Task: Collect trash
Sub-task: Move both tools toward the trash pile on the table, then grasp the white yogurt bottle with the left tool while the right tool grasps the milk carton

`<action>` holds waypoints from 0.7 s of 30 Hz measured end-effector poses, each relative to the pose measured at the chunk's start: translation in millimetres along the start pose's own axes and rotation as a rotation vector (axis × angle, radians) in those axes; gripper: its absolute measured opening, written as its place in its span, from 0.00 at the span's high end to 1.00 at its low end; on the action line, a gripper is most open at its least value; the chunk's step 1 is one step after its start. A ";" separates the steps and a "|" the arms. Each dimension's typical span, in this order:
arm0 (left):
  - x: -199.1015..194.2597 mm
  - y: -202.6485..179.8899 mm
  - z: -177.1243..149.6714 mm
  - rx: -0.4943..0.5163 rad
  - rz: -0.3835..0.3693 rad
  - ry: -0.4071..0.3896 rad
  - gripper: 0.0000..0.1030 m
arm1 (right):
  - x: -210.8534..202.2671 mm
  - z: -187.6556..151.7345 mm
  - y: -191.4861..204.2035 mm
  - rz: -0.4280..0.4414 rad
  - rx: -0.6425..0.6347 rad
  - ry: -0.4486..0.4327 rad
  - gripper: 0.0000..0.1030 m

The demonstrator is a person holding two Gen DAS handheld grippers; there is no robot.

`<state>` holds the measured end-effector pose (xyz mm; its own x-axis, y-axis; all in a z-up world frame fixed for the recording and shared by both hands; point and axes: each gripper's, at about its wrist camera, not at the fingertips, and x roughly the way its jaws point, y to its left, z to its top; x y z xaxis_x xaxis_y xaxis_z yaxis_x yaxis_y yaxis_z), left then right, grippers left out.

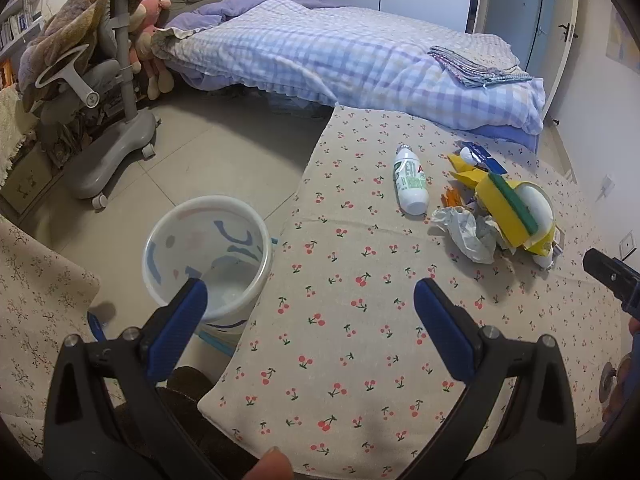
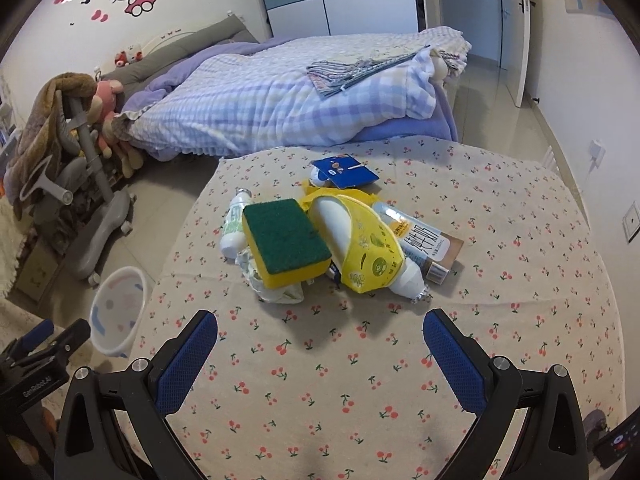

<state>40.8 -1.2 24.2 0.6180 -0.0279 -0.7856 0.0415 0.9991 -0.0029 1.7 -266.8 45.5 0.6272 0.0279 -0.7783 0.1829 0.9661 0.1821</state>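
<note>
Fingers of the left gripper and right gripper spread wide, nothing held — both above the cherry-print tablecloth. White patterned plastic bin stands on the tiled floor left of the table; checked bed behind. Trash pile, topped by a yellow-green sponge, lies ahead of the right fingers. Only the right view shows the brown printed carton.
</note>
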 end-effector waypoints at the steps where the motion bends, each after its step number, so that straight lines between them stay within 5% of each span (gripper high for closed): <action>1: 0.4 -1.2 0.7 0.000 -0.002 0.002 0.01 | -0.8 2.2 -0.3 0.003 -0.002 0.002 0.00; 13: 6.7 -19.3 25.3 0.059 -0.012 0.007 0.01 | 2.7 35.6 -17.8 0.023 0.027 0.001 0.00; 21: 46.8 -33.3 51.1 0.047 -0.079 0.098 0.01 | 25.7 54.4 -49.3 0.010 0.043 0.014 0.00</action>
<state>108.4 -37.4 19.1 0.5315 -0.1007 -0.8411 0.1252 0.9913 -0.0396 49.9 -327.7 49.2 0.6182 0.0413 -0.7850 0.2096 0.9538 0.2153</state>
